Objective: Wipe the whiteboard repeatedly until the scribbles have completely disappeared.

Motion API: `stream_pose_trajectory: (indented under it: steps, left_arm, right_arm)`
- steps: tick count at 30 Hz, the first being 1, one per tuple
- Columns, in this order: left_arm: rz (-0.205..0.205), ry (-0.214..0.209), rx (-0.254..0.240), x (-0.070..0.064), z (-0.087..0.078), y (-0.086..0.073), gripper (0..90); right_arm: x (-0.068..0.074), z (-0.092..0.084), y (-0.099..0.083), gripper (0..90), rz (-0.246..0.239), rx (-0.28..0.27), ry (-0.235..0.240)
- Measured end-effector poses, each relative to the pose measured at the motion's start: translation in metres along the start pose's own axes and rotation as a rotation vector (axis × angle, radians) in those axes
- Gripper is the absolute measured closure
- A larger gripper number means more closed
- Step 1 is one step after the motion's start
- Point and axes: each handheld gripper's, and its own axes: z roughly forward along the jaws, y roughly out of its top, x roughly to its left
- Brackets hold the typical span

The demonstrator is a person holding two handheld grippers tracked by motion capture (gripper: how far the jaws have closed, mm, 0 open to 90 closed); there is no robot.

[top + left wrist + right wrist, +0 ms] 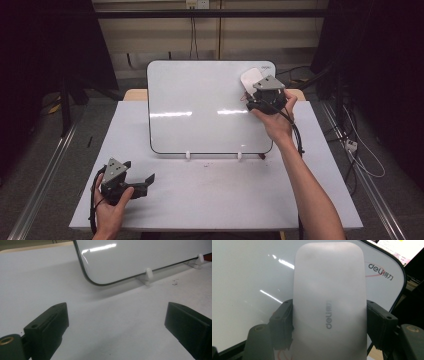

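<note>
Eraser (329, 305): white, clamped between the jaws of the right gripper (261, 95) — against the top right corner of the whiteboard (200, 107).
Left gripper (142, 181): jaws wide apart, nothing between them — low over the table (210, 192), near its front left.

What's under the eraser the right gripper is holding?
The white eraser, clamped in the right gripper, lies against the whiteboard near its top right corner. A red mark shows beside it; the surface it covers is hidden.
</note>
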Motion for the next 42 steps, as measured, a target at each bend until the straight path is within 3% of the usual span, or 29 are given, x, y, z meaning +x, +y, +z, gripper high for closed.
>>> stream_pose_trajectory:
  steps: [22,32,42]
  left_arm:
    - [-0.006,0.006,-0.004,0.000,-0.001,0.000,5.4]
    - [-0.003,0.005,-0.001,0.000,-0.001,0.000,5.4]
    - [-0.005,0.004,-0.003,0.001,-0.001,0.000,5.4]
  right_arm:
    - [0.028,-0.003,-0.011,31.3,-0.043,0.006,0.042]
    - [0.053,-0.006,-0.018,31.4,-0.109,0.005,0.084]
    - [0.054,-0.005,-0.019,31.3,-0.115,0.004,0.097]
